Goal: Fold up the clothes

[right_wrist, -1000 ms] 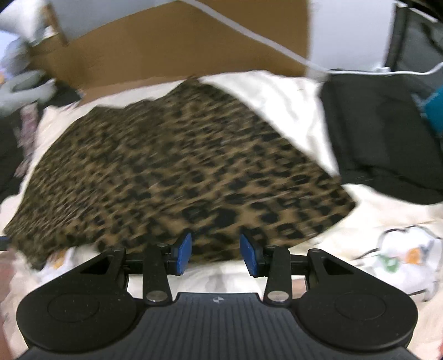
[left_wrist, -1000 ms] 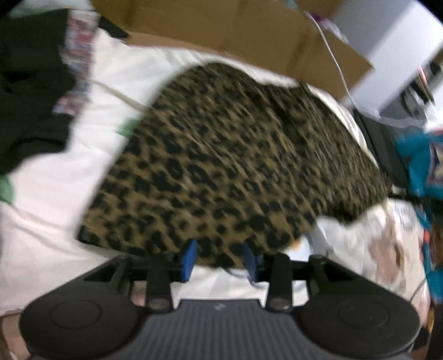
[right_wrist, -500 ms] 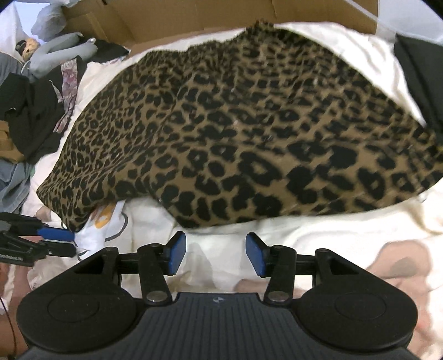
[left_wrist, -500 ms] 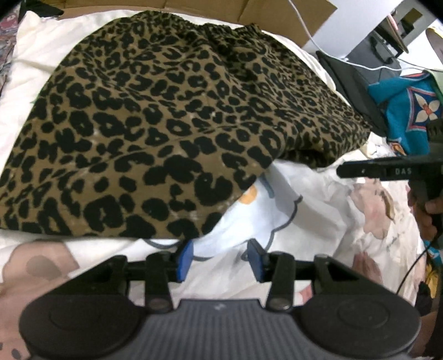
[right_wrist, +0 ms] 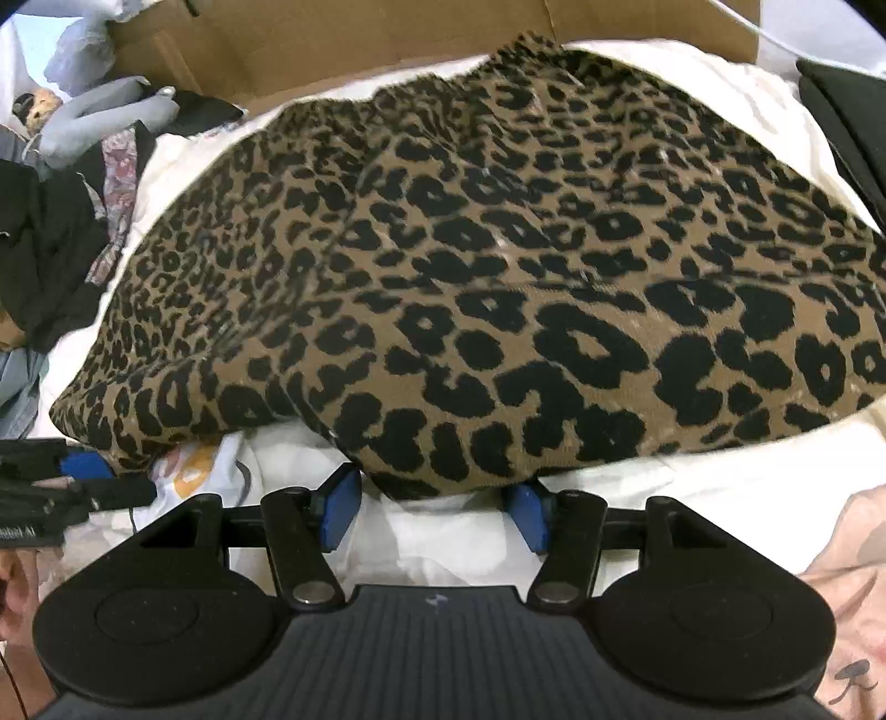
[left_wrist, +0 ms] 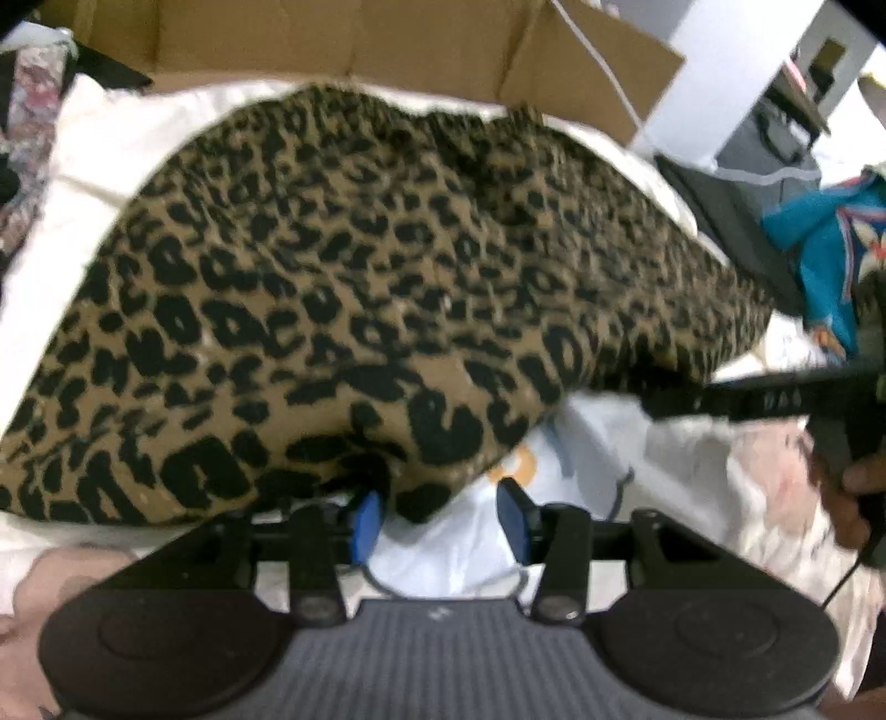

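Note:
A leopard-print garment (left_wrist: 387,277) lies spread on a white printed sheet (left_wrist: 692,471). In the left wrist view its near hem droops between the blue pads of my left gripper (left_wrist: 438,520). Those jaws are opening and neither pad presses the cloth. In the right wrist view the same garment (right_wrist: 498,277) fills the frame. Its front edge lies between the pads of my right gripper (right_wrist: 433,512), whose jaws are also opening without gripping. The right gripper's black finger (left_wrist: 775,399) reaches in at the garment's right corner. The left gripper (right_wrist: 83,482) shows at the far left.
Cardboard (left_wrist: 332,44) stands along the back of the bed. Dark clothes (right_wrist: 44,249) and a grey plush toy (right_wrist: 94,116) are piled at the left. A teal garment (left_wrist: 814,249) and a black item (right_wrist: 841,111) lie to the right. A hand (left_wrist: 853,498) holds the right gripper.
Both pairs of jaws have widened. Both views have dropped closer to the bed, and the garment has settled onto the sheet, its near hem released from both pairs of pads.

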